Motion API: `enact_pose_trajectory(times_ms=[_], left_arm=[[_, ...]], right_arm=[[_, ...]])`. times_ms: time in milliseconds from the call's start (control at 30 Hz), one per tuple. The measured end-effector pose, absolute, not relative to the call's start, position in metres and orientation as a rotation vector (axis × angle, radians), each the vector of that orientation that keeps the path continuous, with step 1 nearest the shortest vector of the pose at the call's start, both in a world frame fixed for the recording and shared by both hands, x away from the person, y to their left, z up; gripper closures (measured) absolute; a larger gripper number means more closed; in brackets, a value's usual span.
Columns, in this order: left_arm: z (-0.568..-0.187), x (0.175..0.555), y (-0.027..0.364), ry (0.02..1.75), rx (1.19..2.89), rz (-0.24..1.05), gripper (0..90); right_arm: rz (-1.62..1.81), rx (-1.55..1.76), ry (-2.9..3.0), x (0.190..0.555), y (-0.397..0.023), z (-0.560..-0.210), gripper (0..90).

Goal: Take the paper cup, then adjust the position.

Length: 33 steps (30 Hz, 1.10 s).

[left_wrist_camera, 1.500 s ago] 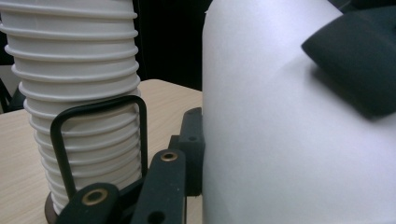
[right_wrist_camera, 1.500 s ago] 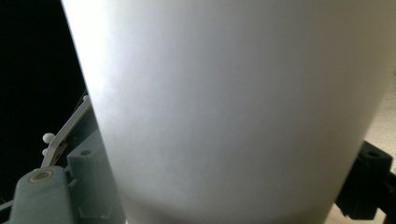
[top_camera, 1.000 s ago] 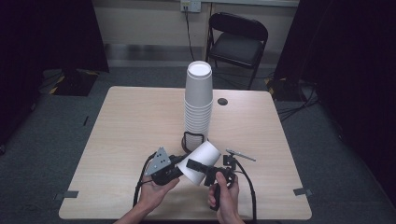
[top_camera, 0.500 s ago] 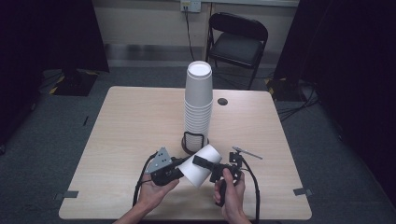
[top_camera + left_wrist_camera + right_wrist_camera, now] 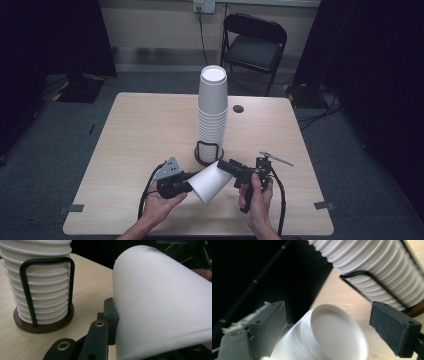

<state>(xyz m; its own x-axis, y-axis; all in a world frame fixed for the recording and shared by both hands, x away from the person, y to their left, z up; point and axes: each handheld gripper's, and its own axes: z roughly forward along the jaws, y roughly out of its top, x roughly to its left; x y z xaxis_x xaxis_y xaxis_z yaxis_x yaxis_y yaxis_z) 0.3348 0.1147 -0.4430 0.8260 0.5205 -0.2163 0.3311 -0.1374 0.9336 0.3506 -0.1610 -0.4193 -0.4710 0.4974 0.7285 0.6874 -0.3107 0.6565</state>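
My left claw (image 5: 187, 186) stays clamped on the white paper cup's (image 5: 212, 181) rim; my right claw (image 5: 227, 167), jaws wide, has backed off its base, near the tall cup stack (image 5: 211, 115).

The single paper cup (image 5: 210, 181) near the front edge is plain white, as is the ribbed stack of cups (image 5: 212, 112) behind it. The stack's holder (image 5: 41, 322) has a dark brown base and black wire. Both grippers are black; the table (image 5: 140, 130) is pale wood grain.
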Motion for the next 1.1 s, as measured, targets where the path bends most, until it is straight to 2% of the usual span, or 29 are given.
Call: enact_pose_trajectory(times_ms=[267,1100], left_arm=[[-0.439,0.337,0.118,0.678,1.791,0.182,85.4],[-0.433,0.349,0.135,0.729,1.989,0.171,86.0]], right_arm=[[-1.947,-1.571,-1.982,0.346,-0.169,-0.411,12.9],[-1.947,-1.034,-2.649,0.331,-0.159,-0.416,14.5]])
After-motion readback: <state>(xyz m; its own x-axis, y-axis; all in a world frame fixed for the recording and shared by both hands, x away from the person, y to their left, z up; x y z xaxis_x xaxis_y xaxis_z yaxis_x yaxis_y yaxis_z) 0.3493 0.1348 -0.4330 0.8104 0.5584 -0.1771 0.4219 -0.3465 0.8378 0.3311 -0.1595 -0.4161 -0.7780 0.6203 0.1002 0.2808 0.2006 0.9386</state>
